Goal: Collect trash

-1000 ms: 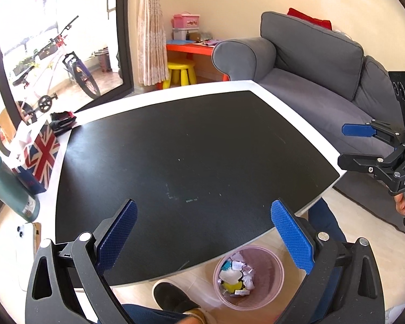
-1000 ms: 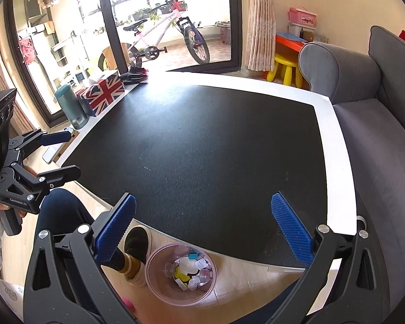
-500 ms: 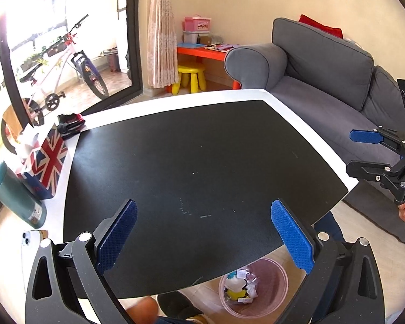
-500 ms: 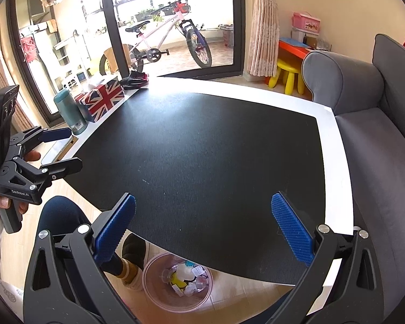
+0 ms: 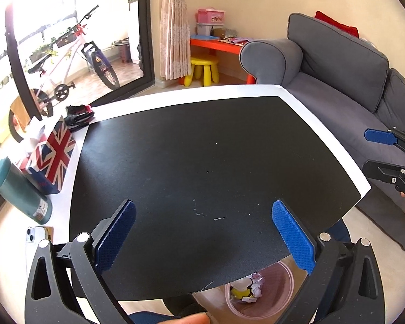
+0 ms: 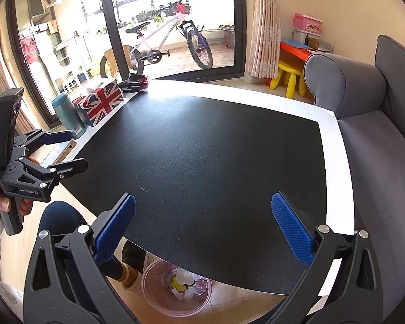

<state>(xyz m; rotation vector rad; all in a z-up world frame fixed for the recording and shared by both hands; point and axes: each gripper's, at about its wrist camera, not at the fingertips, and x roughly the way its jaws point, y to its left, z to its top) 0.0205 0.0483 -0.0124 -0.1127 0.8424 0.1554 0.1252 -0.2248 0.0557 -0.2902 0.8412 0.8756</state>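
A pink translucent trash bin (image 5: 259, 294) stands on the floor under the table's near edge, holding crumpled paper and a yellow scrap; it also shows in the right wrist view (image 6: 176, 289). My left gripper (image 5: 202, 235) is open and empty above the black table mat (image 5: 202, 162). My right gripper (image 6: 202, 226) is open and empty above the mat's near edge (image 6: 202, 162). Each gripper shows in the other's view, the left (image 6: 62, 151) and the right (image 5: 375, 151), both open beside the table.
A Union Jack tissue box (image 5: 51, 154), a teal bottle (image 5: 21, 191), a phone (image 5: 35, 240) and a black-red item (image 5: 78, 113) line the table's left side. A grey sofa (image 5: 337, 81) stands right. My legs and foot (image 6: 129, 267) are beside the bin.
Both grippers have risen and drawn back, so the table sits lower in view and hides more of the bin. Both stay open and empty.
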